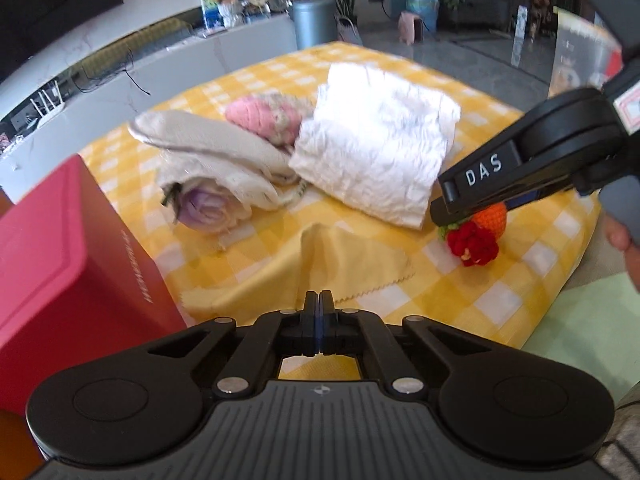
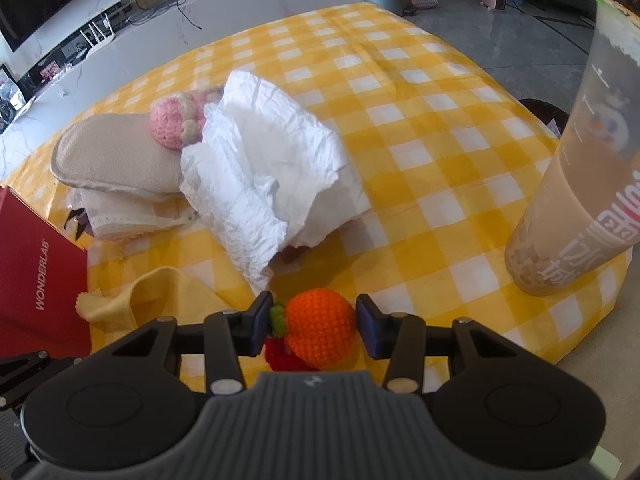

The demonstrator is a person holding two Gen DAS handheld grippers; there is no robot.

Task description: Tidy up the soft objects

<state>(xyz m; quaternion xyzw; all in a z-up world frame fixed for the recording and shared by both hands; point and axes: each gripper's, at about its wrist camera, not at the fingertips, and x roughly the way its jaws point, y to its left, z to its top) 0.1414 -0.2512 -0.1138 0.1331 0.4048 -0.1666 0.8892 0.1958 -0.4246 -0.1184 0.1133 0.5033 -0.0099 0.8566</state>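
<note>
- The left gripper point(image 1: 319, 300) has its fingers squeezed tight together. I cannot tell if they pinch the yellow cloth point(image 1: 320, 268), which lies right at their tips.
- In the left wrist view the yellow cloth sits at the middle of the picture, on the yellow checked table point(image 1: 500, 280).
- The right gripper point(image 2: 316, 326) has its fingers partly apart, one on each side of the orange knitted toy point(image 2: 320, 324). The fingers sit right against the toy's sides, gripping it.
- A red knitted flower point(image 2: 282, 354) hangs just under the orange toy, at about 7 o'clock from it.
- In the right wrist view, a crumpled white cloth point(image 2: 260, 168) lies at 11 o'clock from the orange toy.
- A pink knitted ball point(image 2: 170, 124) touches the white cloth's left edge and rests on a beige pad point(image 2: 112, 156).
- A red box point(image 2: 36, 280) stands at 9 o'clock, just beside the yellow cloth.
- A tall cup of milk tea point(image 2: 576, 184) stands at 3 o'clock, well apart from the soft things.
- In the left wrist view, a rolled purple-and-cream cloth point(image 1: 204, 204) pokes out under the beige pad, at 10 o'clock from the yellow cloth.
</note>
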